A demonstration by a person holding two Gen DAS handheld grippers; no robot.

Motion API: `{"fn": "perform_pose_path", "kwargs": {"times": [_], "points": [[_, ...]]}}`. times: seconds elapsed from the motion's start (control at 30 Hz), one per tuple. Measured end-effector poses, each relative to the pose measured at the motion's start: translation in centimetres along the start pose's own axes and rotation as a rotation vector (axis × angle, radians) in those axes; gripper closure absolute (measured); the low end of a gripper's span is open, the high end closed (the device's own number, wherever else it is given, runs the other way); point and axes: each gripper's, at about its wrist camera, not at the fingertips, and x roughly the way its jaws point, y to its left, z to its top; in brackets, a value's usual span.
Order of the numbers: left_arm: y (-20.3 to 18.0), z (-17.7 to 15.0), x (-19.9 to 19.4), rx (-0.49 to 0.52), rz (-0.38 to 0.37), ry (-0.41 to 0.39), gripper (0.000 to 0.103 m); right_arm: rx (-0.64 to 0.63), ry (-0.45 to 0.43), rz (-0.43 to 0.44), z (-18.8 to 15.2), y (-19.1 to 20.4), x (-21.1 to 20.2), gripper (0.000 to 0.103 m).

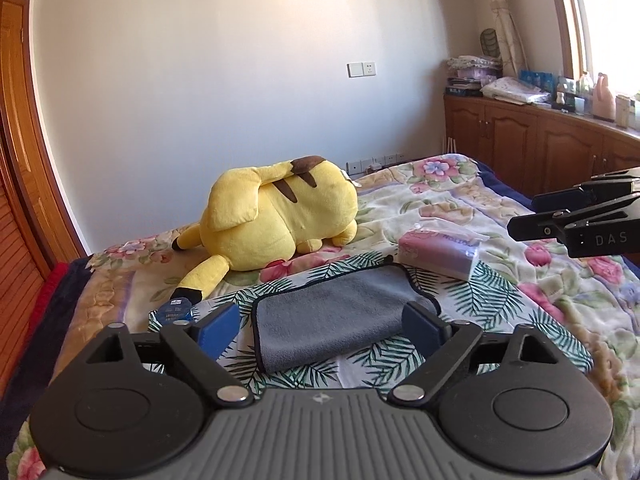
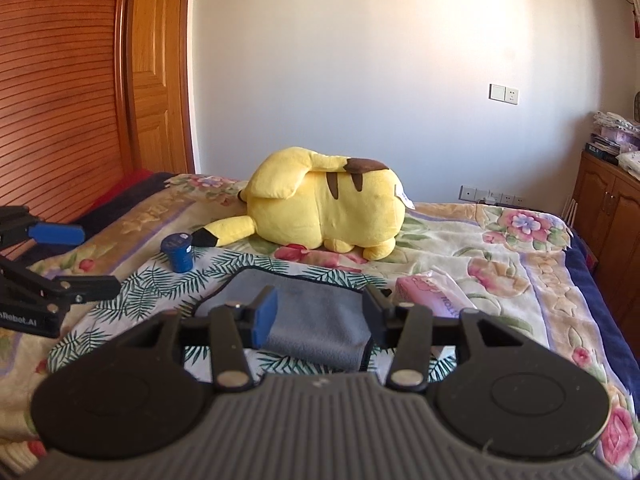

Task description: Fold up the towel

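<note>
A grey towel (image 1: 332, 312) with a dark hem lies folded on a leaf-print cloth (image 1: 480, 300) on the bed. It also shows in the right wrist view (image 2: 316, 320). My left gripper (image 1: 324, 328) is open and empty, held above the towel's near side with its blue pads wide apart. My right gripper (image 2: 320, 316) is open and empty, just above the towel's near edge. The right gripper shows at the right edge of the left wrist view (image 1: 560, 224). The left gripper shows at the left edge of the right wrist view (image 2: 60, 256).
A yellow plush toy (image 1: 280, 216) lies behind the towel. A small blue cylinder (image 2: 178, 254) stands left of the towel. A pink tissue pack (image 1: 440, 254) lies to its right. Wooden cabinets (image 1: 540, 144) line the right wall, a wooden door (image 2: 80, 80) the left.
</note>
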Motion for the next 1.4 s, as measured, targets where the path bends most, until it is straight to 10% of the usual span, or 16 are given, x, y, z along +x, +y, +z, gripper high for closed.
{"fn": "perform_pose_path", "kwargs": {"times": [0.7, 1.4], "points": [[-4.0, -1.9, -6.4, -0.034, 0.016, -0.053, 0.016, 0.022, -0.040, -0.027, -3.3, 0.1, -5.9, 0.000], [-6.6, -4.7, -9.0, -0.114, 0.059, -0.044, 0.016, 0.068, -0.066, -0.059, -6.1, 0.7, -10.0, 0.000]]}}
